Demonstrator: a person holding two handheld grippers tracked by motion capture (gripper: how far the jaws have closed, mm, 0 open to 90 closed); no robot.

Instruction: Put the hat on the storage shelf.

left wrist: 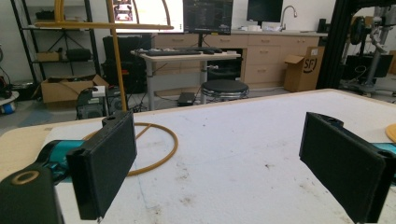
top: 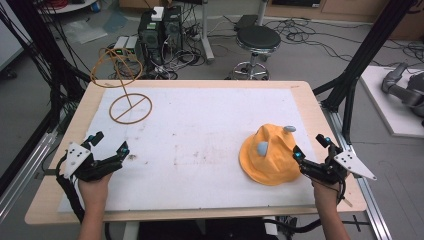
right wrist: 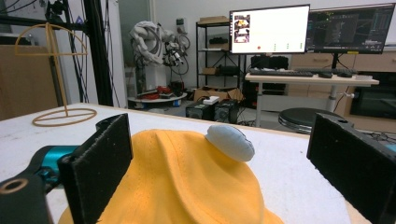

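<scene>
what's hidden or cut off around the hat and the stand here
- Yellow hat: its near brim is cut off by the bottom edge of the right gripper view.
- Wooden stand: its top hoop is cut off by the upper edge of the left gripper view.
- Hat's far side: high view, hidden by its own crown.

Cardboard box (left wrist: 302, 70) by the cabinets reads "SF".

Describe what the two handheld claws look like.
Both the left claw and right claw are black, with flat rectangular textured pads, teal accents near the jaws, a white three-cornered plate dotted with holes on top, and black cables trailing back. The forearms are bare, without sleeves.
</scene>
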